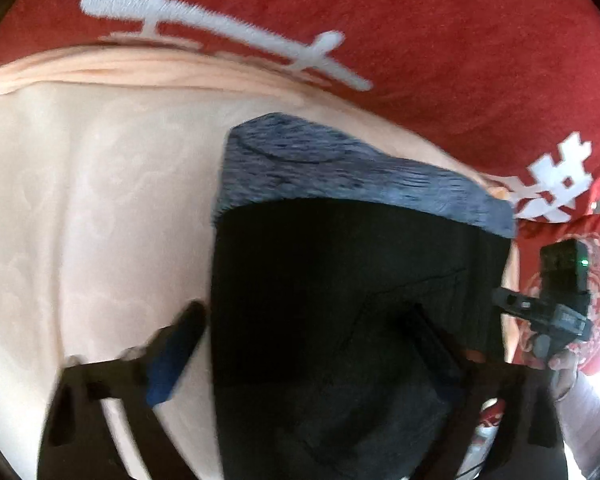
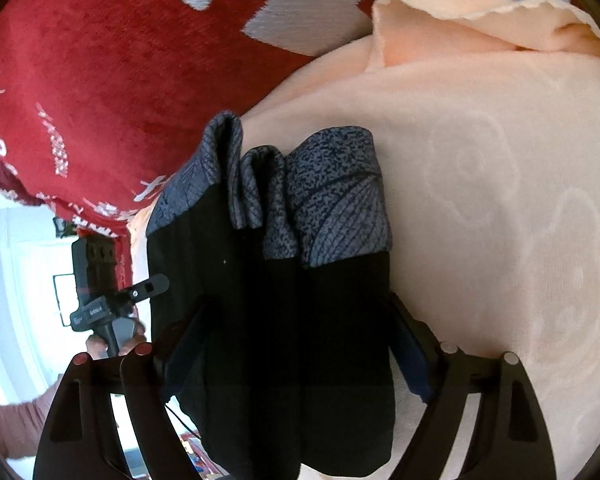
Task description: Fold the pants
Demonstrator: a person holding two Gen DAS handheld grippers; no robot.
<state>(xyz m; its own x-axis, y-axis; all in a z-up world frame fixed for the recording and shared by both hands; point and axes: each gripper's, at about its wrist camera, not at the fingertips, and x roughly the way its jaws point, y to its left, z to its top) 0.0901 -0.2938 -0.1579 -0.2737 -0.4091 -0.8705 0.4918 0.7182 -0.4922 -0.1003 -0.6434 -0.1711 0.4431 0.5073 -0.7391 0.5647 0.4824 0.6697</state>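
Note:
The pants (image 1: 352, 280) are black with a speckled blue-grey band (image 1: 340, 168) and lie folded on a peach blanket (image 1: 80, 200). My left gripper (image 1: 304, 328) is open, its fingers (image 1: 180, 344) straddling the near end of the black cloth. In the right wrist view the pants (image 2: 268, 320) lie bunched with the grey band (image 2: 332, 200) in folds. My right gripper (image 2: 300, 328) is open wide, one finger (image 2: 408, 348) on each side of the black cloth. Each gripper also shows in the other's view: the right one (image 1: 548, 304) beside the pants, the left one (image 2: 112, 300) at the pants' edge.
The peach blanket (image 2: 500, 200) lies over a red spread with white characters (image 1: 420, 40), also in the right wrist view (image 2: 100, 80). The blanket's folded edge (image 1: 100, 68) runs along the far side. A bright window area (image 2: 12, 280) is at the left.

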